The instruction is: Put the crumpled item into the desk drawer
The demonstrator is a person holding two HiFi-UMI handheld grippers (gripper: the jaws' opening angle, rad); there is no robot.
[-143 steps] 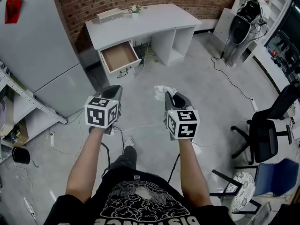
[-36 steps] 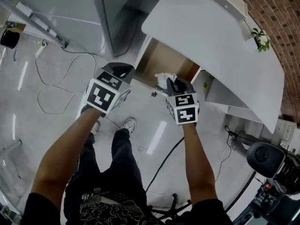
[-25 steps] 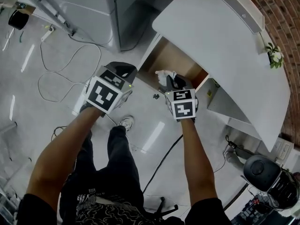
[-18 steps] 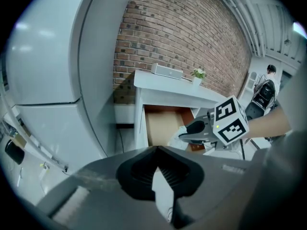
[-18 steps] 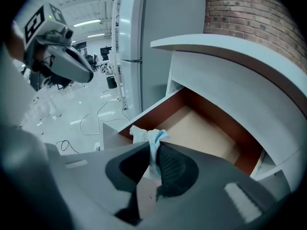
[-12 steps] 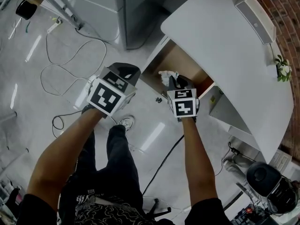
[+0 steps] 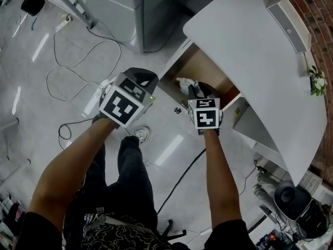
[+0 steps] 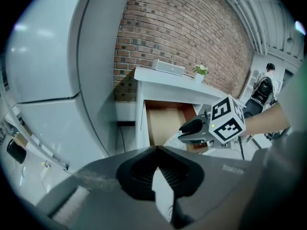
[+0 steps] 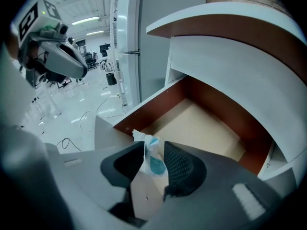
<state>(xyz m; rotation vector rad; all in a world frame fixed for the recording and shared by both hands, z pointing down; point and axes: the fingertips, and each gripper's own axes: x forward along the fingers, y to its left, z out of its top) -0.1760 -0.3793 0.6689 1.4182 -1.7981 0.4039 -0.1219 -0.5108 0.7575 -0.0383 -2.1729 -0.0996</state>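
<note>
The crumpled white item (image 7: 183,83), with a blue patch, hangs between the jaws of my right gripper (image 7: 195,89) just over the front of the open desk drawer (image 7: 202,70). In the right gripper view the jaws are opening: the crumpled item (image 9: 149,158) leans on the left pad and a gap shows at the right pad, with the drawer's brown floor (image 9: 201,128) right below. My left gripper (image 7: 139,78) hovers to the left of the drawer, outside it. Its jaws are shut with nothing in them (image 8: 159,172).
The white desk top (image 7: 250,51) overhangs the drawer's back; a white box (image 7: 289,17) and a small plant (image 7: 317,82) stand on it. A tall grey cabinet (image 7: 156,9) stands left of the desk. Cables (image 7: 67,72) lie on the glossy floor.
The right jaws have spread apart around the crumpled item. Both grippers have come slightly nearer to the drawer.
</note>
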